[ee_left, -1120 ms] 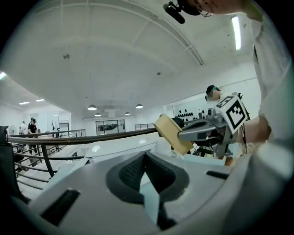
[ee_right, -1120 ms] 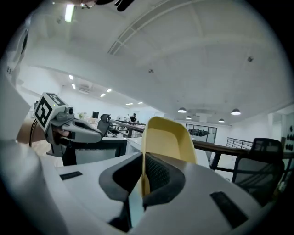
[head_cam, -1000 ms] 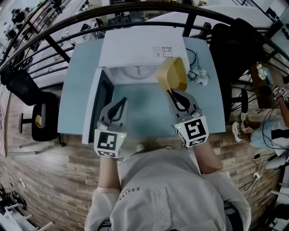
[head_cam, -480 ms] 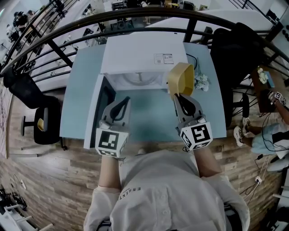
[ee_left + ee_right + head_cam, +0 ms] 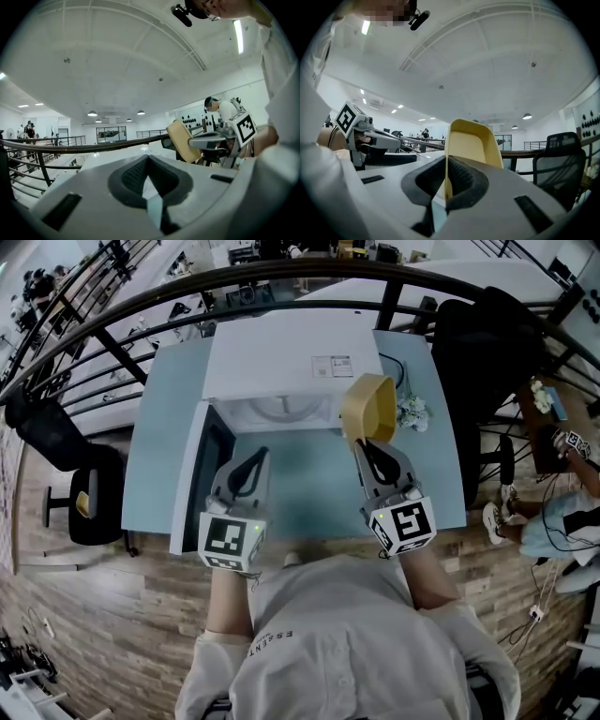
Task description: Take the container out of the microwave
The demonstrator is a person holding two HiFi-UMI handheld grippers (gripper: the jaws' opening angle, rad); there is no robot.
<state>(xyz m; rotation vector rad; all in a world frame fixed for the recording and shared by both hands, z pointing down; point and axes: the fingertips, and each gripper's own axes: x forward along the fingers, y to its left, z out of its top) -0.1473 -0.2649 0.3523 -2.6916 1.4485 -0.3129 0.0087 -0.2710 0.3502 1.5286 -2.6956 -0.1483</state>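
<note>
Two pads of the right gripper [image 5: 446, 164] are pinched shut on one thin wall of the yellow container [image 5: 471, 140], at its rim. The tub juts out past the jaw tips, tipped up on edge rather than level. In the head view it is clear of the microwave [image 5: 291, 352], in the air off the oven's right front corner and over the right part of the table [image 5: 309, 502]. The left gripper [image 5: 246, 470] has its jaws closed on nothing and hovers over the table's front half, beside the open microwave door [image 5: 192, 474].

Judging by its thin walls and by how a one-sided pinch carries it, the container is light, and nothing shows inside it. It looks like smooth plastic, stiff enough to keep its shape. It would probably flex and could swivel between the pads. The rim is likely the firmest place to take hold, best near a corner, with moderate squeeze.
</note>
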